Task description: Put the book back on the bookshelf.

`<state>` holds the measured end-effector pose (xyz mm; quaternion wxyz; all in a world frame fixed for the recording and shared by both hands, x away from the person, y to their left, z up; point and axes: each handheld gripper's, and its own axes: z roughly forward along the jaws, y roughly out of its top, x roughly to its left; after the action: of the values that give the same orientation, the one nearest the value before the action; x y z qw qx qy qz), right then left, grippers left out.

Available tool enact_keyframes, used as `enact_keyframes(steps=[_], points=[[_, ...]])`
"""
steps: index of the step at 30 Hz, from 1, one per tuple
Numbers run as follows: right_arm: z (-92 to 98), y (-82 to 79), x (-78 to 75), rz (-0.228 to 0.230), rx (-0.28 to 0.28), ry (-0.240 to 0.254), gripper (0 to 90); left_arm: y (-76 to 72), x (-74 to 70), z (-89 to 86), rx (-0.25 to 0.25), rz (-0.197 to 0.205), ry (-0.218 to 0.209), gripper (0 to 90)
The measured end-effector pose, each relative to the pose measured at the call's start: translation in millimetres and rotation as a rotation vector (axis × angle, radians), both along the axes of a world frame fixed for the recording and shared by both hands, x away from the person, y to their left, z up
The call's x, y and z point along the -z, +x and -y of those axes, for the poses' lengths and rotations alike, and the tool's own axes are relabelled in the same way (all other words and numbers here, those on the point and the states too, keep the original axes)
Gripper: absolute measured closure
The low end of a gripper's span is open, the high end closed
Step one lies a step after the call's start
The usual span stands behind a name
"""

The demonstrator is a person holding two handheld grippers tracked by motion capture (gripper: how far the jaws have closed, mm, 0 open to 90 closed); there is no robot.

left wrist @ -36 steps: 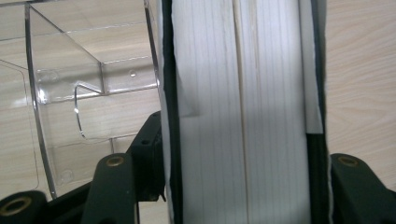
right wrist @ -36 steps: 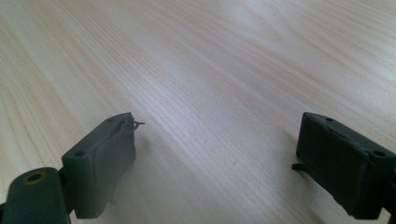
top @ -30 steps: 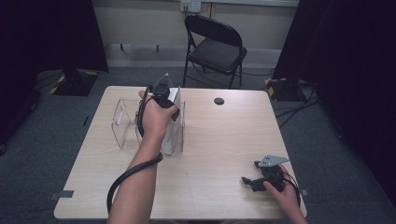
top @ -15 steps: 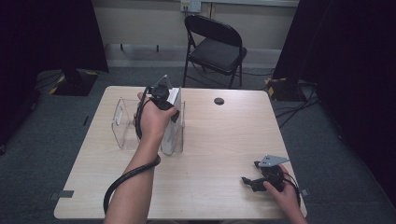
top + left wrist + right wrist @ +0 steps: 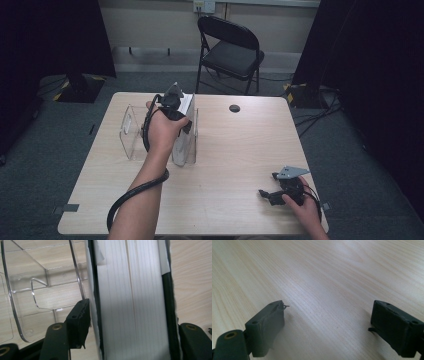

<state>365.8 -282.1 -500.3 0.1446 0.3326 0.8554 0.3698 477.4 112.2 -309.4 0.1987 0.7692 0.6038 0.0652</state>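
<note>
Book going into the clear rack

The left gripper [image 5: 176,102] is loosening, jaws just off the book [image 5: 130,300] in the clear rack [image 5: 30,285]; the right gripper [image 5: 329,325] is resting wide apart, near right.

The high view looks forward and down over the worktop [image 5: 240,150]; both gripper views sit close above that same worktop.

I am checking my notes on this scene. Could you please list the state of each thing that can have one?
Left gripper: jaws just opening, book between them, left pad off the cover.
Book: upright, closed, beside the rack's wall.
Clear rack: upright on the table.
Right gripper: open, holding nothing.
Folding chair: unfolded, unoccupied.
</note>
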Motion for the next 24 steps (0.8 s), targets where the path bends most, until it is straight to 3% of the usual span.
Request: enact_keyframes(steps=[5,15,24], points=[[0.0,0.0,0.0,0.0,0.0,0.0,10.9,-2.1,0.7,0.0,0.02,0.0,0.012,36.9],[0.0,0.0,0.0,0.0,0.0,0.0,10.9,-8.1,3.5,-2.6,0.044,0.01,-0.02,33.0],[0.0,0.0,0.0,0.0,0.0,0.0,10.9,-13.9,5.8,-6.1,0.059,0.018,-0.018,31.2]])
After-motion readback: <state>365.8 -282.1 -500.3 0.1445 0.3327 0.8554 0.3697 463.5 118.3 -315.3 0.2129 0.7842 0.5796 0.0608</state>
